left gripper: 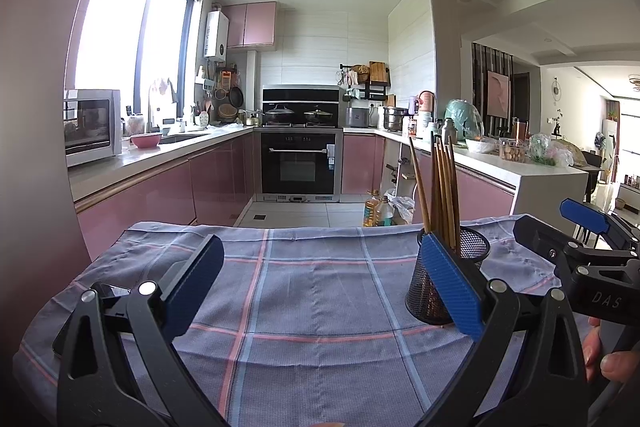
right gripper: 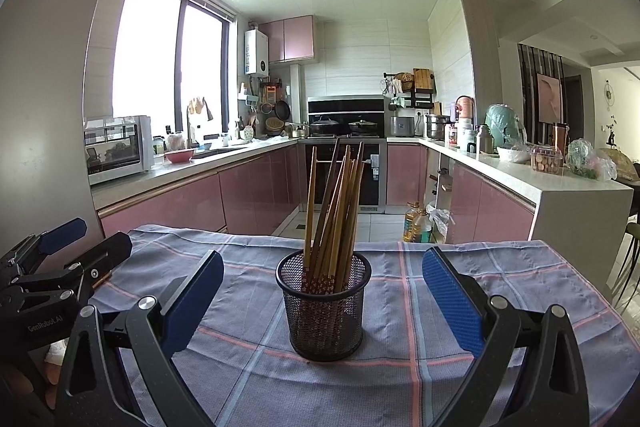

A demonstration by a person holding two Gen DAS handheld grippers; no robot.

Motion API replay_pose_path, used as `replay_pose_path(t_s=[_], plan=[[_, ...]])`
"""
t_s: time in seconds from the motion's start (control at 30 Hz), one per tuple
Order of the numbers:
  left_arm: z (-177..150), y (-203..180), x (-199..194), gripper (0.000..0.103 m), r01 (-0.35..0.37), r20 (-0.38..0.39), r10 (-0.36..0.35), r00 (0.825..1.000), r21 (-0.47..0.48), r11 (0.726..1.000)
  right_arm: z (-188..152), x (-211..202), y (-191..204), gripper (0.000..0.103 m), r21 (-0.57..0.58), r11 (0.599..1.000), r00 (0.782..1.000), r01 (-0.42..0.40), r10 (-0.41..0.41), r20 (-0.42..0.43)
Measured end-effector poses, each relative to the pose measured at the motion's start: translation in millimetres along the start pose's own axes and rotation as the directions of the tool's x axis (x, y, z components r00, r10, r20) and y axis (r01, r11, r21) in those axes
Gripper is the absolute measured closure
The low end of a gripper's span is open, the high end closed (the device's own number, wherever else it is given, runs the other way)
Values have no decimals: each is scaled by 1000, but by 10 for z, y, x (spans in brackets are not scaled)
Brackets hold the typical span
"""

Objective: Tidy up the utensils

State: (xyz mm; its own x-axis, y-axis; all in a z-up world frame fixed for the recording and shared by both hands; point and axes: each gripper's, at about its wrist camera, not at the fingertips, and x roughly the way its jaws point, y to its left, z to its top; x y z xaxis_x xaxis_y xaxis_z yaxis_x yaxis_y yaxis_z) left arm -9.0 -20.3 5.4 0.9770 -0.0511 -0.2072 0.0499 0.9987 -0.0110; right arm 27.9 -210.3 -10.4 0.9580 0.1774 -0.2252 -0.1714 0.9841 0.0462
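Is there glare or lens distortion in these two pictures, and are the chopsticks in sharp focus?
Left wrist view: the window is blown out white and the counter edges bow from the fisheye. Right wrist view: the window is overexposed too, the ceiling tiles reflect light, and the chopsticks in the mesh holder look sharp.

Both tongs, left tongs [left gripper: 320, 283] and right tongs [right gripper: 322, 301], have black arms with silver bolts, blue ribbed pads and white lettering on the black bodies.
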Motion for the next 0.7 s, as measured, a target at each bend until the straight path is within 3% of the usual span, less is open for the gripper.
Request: replay_pose_path(t_s=[0.7], plan=[[-9,-18,4,6,4,-2,-4,1000,0,1000,13,10,9,7,1,1000,1000,0,0,6]])
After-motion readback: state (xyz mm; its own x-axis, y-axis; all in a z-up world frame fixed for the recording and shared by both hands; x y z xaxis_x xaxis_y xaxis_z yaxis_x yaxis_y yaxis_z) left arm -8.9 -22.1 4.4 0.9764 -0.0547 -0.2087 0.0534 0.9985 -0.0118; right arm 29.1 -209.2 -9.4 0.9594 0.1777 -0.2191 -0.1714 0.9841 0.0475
